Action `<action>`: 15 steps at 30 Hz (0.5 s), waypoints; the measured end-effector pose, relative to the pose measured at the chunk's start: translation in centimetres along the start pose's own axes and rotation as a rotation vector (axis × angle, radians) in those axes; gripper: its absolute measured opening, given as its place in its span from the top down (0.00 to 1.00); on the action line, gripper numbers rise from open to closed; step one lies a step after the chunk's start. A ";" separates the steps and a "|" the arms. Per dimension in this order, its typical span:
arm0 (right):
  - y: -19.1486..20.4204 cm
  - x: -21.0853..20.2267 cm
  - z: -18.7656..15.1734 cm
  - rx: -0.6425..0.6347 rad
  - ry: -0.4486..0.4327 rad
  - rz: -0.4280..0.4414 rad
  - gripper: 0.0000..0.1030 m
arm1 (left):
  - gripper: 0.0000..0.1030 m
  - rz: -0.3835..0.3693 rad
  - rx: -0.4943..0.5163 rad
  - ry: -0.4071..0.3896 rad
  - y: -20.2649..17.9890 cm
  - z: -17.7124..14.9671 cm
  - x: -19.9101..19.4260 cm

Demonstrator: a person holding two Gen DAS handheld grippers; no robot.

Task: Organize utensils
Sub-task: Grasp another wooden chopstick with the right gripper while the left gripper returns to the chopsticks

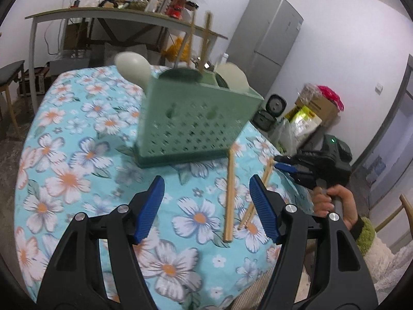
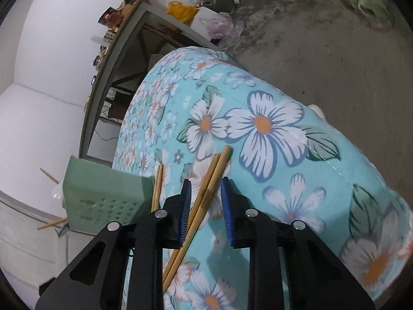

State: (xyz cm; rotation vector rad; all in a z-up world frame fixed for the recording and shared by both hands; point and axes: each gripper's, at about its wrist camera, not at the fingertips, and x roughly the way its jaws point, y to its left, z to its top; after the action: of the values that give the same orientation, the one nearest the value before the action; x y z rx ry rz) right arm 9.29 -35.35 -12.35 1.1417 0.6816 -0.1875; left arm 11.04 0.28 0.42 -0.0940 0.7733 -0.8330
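- Right claw (image 2: 205,201): yours, parted, lowered to the surface (image 2: 271,155) with nothing clamped. In the right wrist view its blue pads (image 2: 186,206) stand on either side of a chopstick pair (image 2: 206,188).
- Chopstick pair: two sticks side by side on the floral cloth, already inside the gap, apparently closer to the 9 o'clock pad. Long axis runs from 7 o'clock, under the claw body, to 1 o'clock past the pad tips, so it lies at a slant to the pads, not along them.
- Judgement: closing should catch the pair near mid-length, but expect the slant to make the sticks roll or cross.
- Second pair (image 2: 158,186): at 10 o'clock of the right claw, just beside the holder; outside the gap.
- Holder (image 1: 196,118): green, perforated, upright on the surface at 12 o'clock of the left claw; it already carries chopsticks (image 1: 205,41) and two pale spoons (image 1: 133,64).
- Left claw (image 1: 206,206): spread wide, empty, above the cloth. The second pair lies at its 1 o'clock, pointing toward the holder.
- Nearer hand: the right one (image 1: 335,201), by a clear margin, for the slanted pair.
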 end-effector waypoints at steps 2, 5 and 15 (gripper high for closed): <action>-0.3 0.5 0.3 0.009 -0.004 0.006 0.84 | 0.37 -0.009 0.010 0.019 -0.6 -0.2 0.8; -0.5 1.0 0.5 0.015 -0.007 0.023 0.89 | 0.37 -0.019 0.020 0.037 -1.3 -0.3 1.5; -1.4 -0.2 0.2 -0.015 -0.003 0.073 0.90 | 0.37 -0.029 0.083 0.078 -4.2 0.6 4.4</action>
State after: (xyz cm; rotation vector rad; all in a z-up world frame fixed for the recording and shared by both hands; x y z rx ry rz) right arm 8.56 -36.16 -13.22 1.1500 0.6368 -0.1219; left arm 10.62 -5.81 -0.16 0.0015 0.8106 -0.8995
